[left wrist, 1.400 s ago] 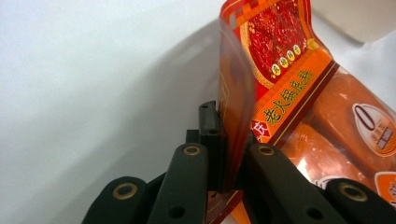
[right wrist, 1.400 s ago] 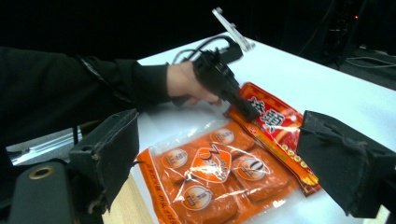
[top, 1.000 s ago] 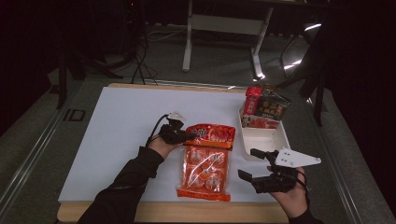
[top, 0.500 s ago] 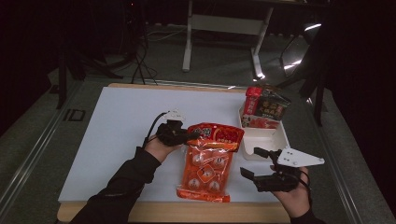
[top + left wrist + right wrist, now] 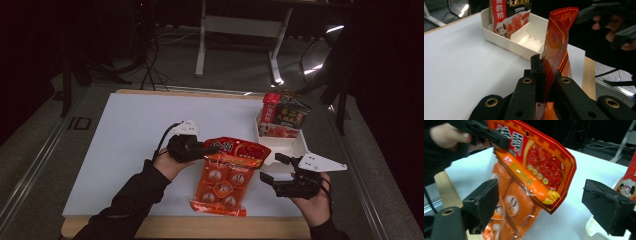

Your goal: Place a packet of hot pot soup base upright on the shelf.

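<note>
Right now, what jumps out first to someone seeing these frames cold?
The bright orange-red snack bag near the front middle of the white table stands out; the left gripper is shut on its top edge, with that end raised. To its right the right gripper waits with jaws open, holding nothing. Behind that, a white tray at the table's right edge holds more red and dark packets standing upright.

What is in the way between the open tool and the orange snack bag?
Nothing visible. The right tool hangs open with only air between it and the orange bag, which the left tool pinches at its top corner.
</note>
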A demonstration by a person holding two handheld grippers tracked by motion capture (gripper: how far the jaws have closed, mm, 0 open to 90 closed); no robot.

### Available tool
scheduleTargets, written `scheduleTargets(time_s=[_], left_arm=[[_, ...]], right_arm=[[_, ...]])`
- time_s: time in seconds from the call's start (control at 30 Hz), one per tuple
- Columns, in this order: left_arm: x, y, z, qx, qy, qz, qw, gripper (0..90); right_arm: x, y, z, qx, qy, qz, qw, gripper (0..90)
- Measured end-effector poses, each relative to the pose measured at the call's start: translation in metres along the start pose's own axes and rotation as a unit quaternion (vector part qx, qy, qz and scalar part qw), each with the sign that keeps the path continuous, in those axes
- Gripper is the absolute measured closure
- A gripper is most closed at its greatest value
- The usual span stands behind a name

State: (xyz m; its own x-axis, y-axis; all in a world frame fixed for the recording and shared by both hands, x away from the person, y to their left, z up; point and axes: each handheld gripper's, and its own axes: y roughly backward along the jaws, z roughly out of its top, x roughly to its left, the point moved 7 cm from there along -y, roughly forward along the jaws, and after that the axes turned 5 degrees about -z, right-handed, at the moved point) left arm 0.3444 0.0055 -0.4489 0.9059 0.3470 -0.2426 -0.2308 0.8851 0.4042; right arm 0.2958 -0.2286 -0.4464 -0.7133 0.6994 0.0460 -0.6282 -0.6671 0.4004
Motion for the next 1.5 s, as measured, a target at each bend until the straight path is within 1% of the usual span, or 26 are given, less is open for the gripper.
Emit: scheduleTargets(time_s=[0.13,0.17,0.2,0.3,0.37,0.43,0.5,0.53,0.57,0.63,0.67,0.7,0.77,0.83,0.93,1.0,1.03,1.1,1.17,1.23,1.27,1.3,1.33,1.37,1.47,1.5], left_arm=[[-0.007,0.002,0.002,-0.004,-0.008,-0.012,0.9999,89.9],[-0.009,0.002,0.002,-0.005,-0.011,-0.011,0.9999,89.9],[-0.01,0.002,0.003,-0.006,-0.011,-0.012,0.9998,89.9],[-0.014,0.002,0.004,-0.009,-0.014,-0.018,0.9997,89.9],[-0.016,0.003,0.005,-0.009,-0.017,-0.018,0.9997,89.9],[-0.019,0.003,0.006,-0.009,-0.021,-0.021,0.9995,89.9],[-0.02,0.003,0.006,-0.01,-0.022,-0.02,0.9995,89.9],[-0.022,0.003,0.006,-0.011,-0.024,-0.023,0.9994,89.9],[-0.024,0.004,0.007,-0.013,-0.025,-0.023,0.9994,89.9],[-0.026,0.004,0.007,-0.014,-0.029,-0.024,0.9992,89.9],[-0.027,0.004,0.007,-0.014,-0.028,-0.025,0.9992,89.9],[-0.027,0.004,0.007,-0.014,-0.028,-0.025,0.9992,89.9],[-0.029,0.004,0.007,-0.017,-0.029,-0.026,0.9991,89.9],[-0.03,0.004,0.007,-0.019,-0.029,-0.025,0.9991,89.9],[-0.03,0.004,0.006,-0.023,-0.025,-0.028,0.999,89.9],[-0.03,0.005,0.005,-0.024,-0.023,-0.03,0.999,89.9],[-0.031,0.005,0.005,-0.024,-0.023,-0.031,0.9989,89.9],[-0.031,0.006,0.005,-0.022,-0.024,-0.033,0.9989,89.9],[-0.032,0.006,0.004,-0.019,-0.027,-0.03,0.999,89.8],[-0.031,0.007,0.004,-0.019,-0.021,-0.035,0.999,89.8],[-0.031,0.007,0.004,-0.019,-0.021,-0.035,0.999,89.8],[-0.031,0.008,0.003,-0.02,-0.016,-0.038,0.9989,89.8],[-0.031,0.009,0.003,-0.02,-0.016,-0.039,0.9989,89.8],[-0.032,0.009,0.003,-0.02,-0.018,-0.038,0.9989,89.8],[-0.032,0.01,0.003,-0.018,-0.019,-0.039,0.9989,89.7],[-0.034,0.011,0.004,-0.018,-0.017,-0.043,0.9988,89.7]], right_arm=[[-0.002,-0.008,-0.001,0.007,0.0,0.004,1.0,13.8],[0.0,-0.01,-0.001,0.008,-0.002,0.012,0.9999,13.8],[0.0,-0.012,-0.001,0.009,0.0,0.013,0.9999,13.9],[0.005,-0.019,-0.002,0.012,0.004,0.032,0.9994,13.8],[0.007,-0.024,-0.001,0.013,0.002,0.042,0.999,14.0],[0.01,-0.026,-0.001,0.01,0.003,0.051,0.9986,15.1],[0.011,-0.027,-0.001,0.01,0.002,0.053,0.9985,15.9],[0.012,-0.028,-0.001,0.012,0.0,0.058,0.9983,16.9],[0.014,-0.029,-0.002,0.012,-0.002,0.067,0.9977,19.6],[0.015,-0.031,-0.004,0.015,0.0,0.069,0.9975,22.5],[0.015,-0.031,-0.006,0.019,0.003,0.068,0.9975,25.9],[0.015,-0.031,-0.006,0.019,0.003,0.068,0.9975,25.9],[0.013,-0.03,-0.009,0.031,0.01,0.067,0.9973,42.1],[0.012,-0.029,-0.01,0.034,0.01,0.072,0.9968,49.8],[0.012,-0.027,-0.011,0.038,0.008,0.083,0.9958,55.0],[0.014,-0.027,-0.012,0.043,0.013,0.093,0.9946,61.9],[0.015,-0.027,-0.012,0.046,0.014,0.099,0.9939,63.4],[0.017,-0.03,-0.014,0.051,0.014,0.108,0.9927,69.9],[0.019,-0.034,-0.016,0.058,0.018,0.11,0.992,73.5],[0.021,-0.034,-0.016,0.063,0.018,0.118,0.9909,76.5],[0.021,-0.034,-0.016,0.063,0.018,0.118,0.9909,76.5],[0.021,-0.034,-0.016,0.064,0.015,0.122,0.9904,78.8],[0.023,-0.032,-0.015,0.064,0.007,0.131,0.9893,84.4],[0.023,-0.031,-0.014,0.063,0.003,0.137,0.9886,85.3],[0.024,-0.031,-0.014,0.066,0.003,0.135,0.9887,86.6],[0.025,-0.03,-0.013,0.067,0.009,0.131,0.9891,87.1]])
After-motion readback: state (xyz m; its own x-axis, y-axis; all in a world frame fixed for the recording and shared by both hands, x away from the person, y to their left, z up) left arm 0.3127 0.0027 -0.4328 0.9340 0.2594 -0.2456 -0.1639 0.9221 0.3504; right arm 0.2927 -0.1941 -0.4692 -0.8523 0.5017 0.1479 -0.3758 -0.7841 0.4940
